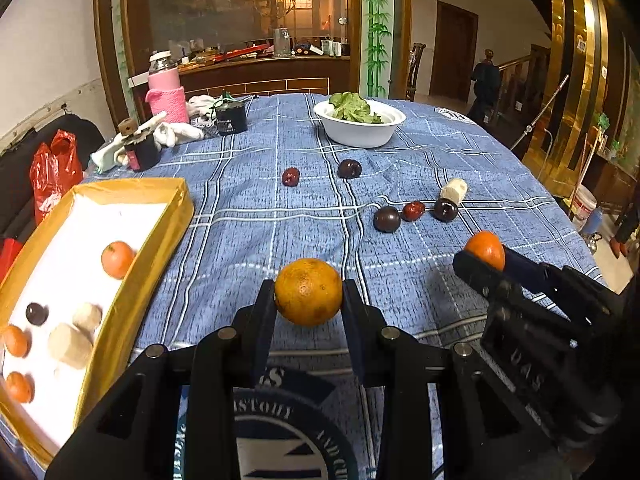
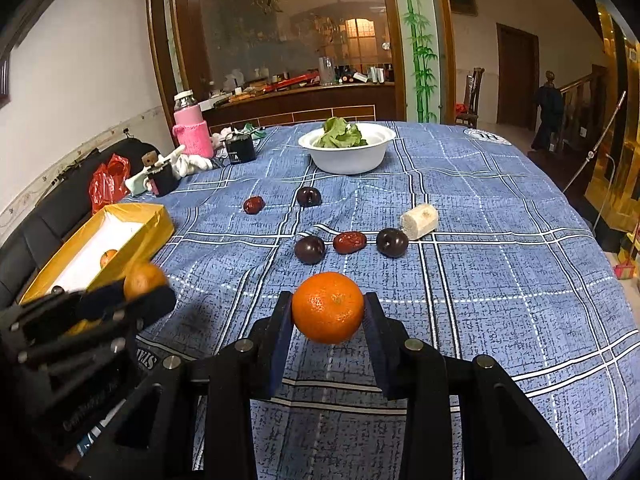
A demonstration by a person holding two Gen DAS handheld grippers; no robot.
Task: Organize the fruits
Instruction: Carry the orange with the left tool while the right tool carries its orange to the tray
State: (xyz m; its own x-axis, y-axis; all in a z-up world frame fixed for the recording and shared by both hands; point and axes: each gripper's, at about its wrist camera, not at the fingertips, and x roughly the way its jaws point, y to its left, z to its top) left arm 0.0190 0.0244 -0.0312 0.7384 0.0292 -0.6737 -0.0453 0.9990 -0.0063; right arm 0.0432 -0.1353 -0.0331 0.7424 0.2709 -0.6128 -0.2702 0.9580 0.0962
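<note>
The left tongs [image 1: 308, 300] are clenched on a yellowish orange [image 1: 308, 292], its skin pressed by both pads and lifted clear of the blue checked cloth [image 1: 248, 240] that covers the worktop. The right tongs [image 2: 328, 312] grip a brighter mandarin [image 2: 328, 307] the same way — pads tight on either side, fruit held above the cloth.

Taking the yellow-rimmed box [image 1: 168, 224] as the landmark: it lies at the left edge of the worktop, and the left tongs hang just to its right. Inside it sit 3 small mandarins [image 1: 117, 259], 1 dark plum [image 1: 36, 313] and 2 pale cut pieces [image 1: 70, 345] (what they are cannot be told). The right tongs are further from the box, beyond the left ones.

Well to the right of the box, loose on the cloth, lie 2 dark plums [image 2: 309, 249] with a red date [image 2: 349, 242] between them, and a pale stub [image 2: 419, 221] just beside the rightmost plum. Closer to the box's far end — though still apart from it — lie another date [image 2: 254, 205] and another plum [image 2: 308, 197]. Beyond those, far from the box, stands a white bowl [image 2: 348, 162] with green leaves [image 2: 340, 133] in it. Behind the box's far end stands a pink bottle [image 1: 166, 90].
</note>
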